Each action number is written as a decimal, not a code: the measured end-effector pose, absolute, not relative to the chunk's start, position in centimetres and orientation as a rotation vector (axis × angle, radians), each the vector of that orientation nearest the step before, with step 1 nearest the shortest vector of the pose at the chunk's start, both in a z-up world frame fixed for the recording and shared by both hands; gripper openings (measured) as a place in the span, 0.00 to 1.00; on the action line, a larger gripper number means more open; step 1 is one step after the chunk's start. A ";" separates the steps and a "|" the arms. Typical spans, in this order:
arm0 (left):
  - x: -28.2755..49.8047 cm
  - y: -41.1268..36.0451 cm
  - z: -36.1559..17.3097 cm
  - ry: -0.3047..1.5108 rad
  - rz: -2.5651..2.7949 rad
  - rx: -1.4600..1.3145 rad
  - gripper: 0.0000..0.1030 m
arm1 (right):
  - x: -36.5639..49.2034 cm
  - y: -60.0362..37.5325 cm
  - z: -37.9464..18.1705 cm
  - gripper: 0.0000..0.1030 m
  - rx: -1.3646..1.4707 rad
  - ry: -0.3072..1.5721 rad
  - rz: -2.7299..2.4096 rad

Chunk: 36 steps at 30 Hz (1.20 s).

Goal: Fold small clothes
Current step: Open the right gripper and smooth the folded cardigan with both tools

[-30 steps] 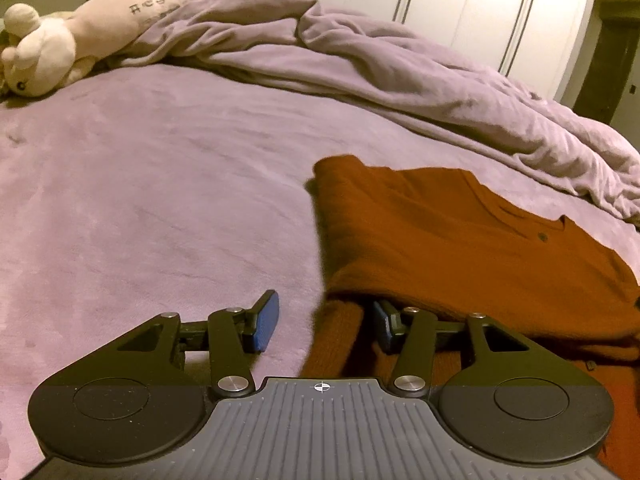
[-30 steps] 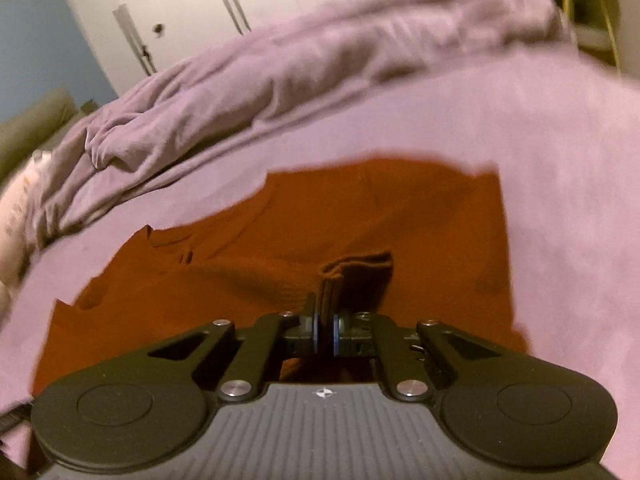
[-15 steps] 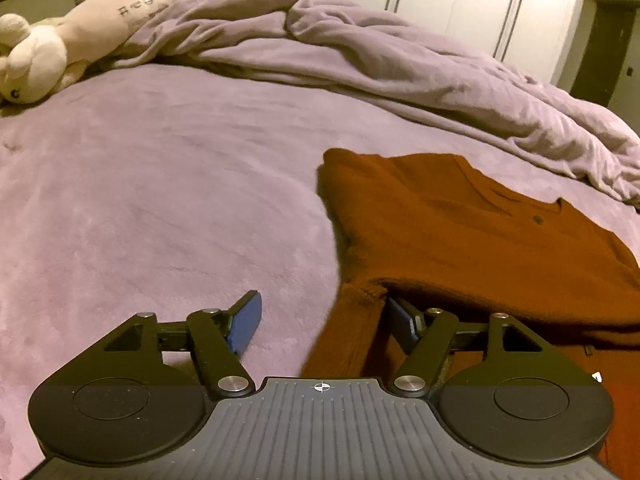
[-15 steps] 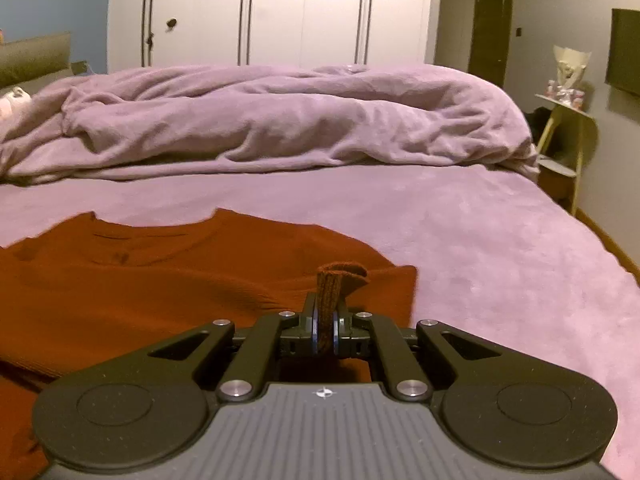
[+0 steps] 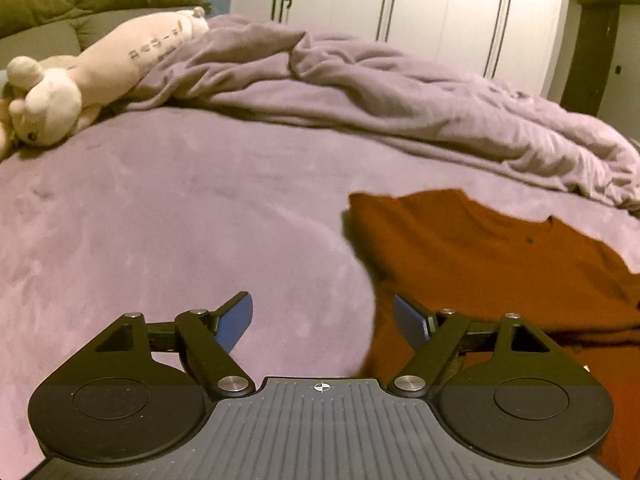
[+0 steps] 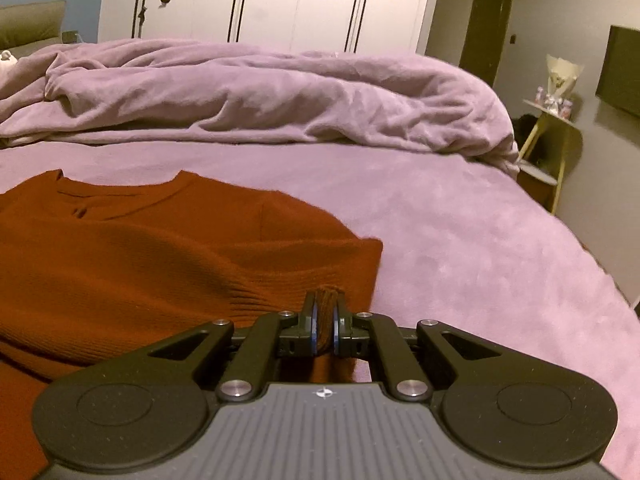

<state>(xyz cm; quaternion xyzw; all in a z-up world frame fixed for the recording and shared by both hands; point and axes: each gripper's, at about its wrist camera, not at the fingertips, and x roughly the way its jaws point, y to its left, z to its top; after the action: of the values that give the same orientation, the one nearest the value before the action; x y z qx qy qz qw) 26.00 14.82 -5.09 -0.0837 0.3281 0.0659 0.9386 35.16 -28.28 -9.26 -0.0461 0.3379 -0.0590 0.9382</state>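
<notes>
A rust-orange knit sweater [image 5: 476,248] lies on the purple bed, its near part folded over. In the right wrist view the sweater [image 6: 140,256] fills the left half. My left gripper [image 5: 323,320] is open and empty, hovering over the sweater's left edge; its right finger is above the cloth, its left finger above the bed cover. My right gripper [image 6: 325,320] is shut on a ribbed cuff of the sweater [image 6: 327,300] at the garment's right edge.
A crumpled purple duvet [image 5: 400,100] lies across the far side of the bed [image 5: 160,220]. A cream plush toy [image 5: 80,80] lies at the far left. White wardrobes [image 6: 260,0] stand behind. A small side table [image 6: 552,128] stands off the bed's right edge.
My left gripper has opened wider and pulled back left off the sweater's sleeve. My right gripper has carried the cuff out to the sweater's right edge and lower toward the bed.
</notes>
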 end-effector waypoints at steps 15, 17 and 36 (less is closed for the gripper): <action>36.2 4.7 -6.5 0.689 -0.053 -0.185 0.89 | 38.5 -24.2 -8.3 0.11 0.037 0.674 0.071; 37.4 4.3 -7.4 0.688 -0.019 -0.160 0.88 | 38.9 -23.9 -9.1 0.10 0.043 0.682 0.086; 31.0 6.2 -8.8 0.740 -0.010 -0.126 0.92 | 30.7 -29.6 -7.5 0.22 0.353 0.739 0.104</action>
<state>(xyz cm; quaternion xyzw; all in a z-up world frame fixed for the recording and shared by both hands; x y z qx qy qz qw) 30.98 6.25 -8.83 -0.0617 0.3612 -0.0049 0.9304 30.74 -29.64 -7.50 0.1714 0.3590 0.0504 0.9161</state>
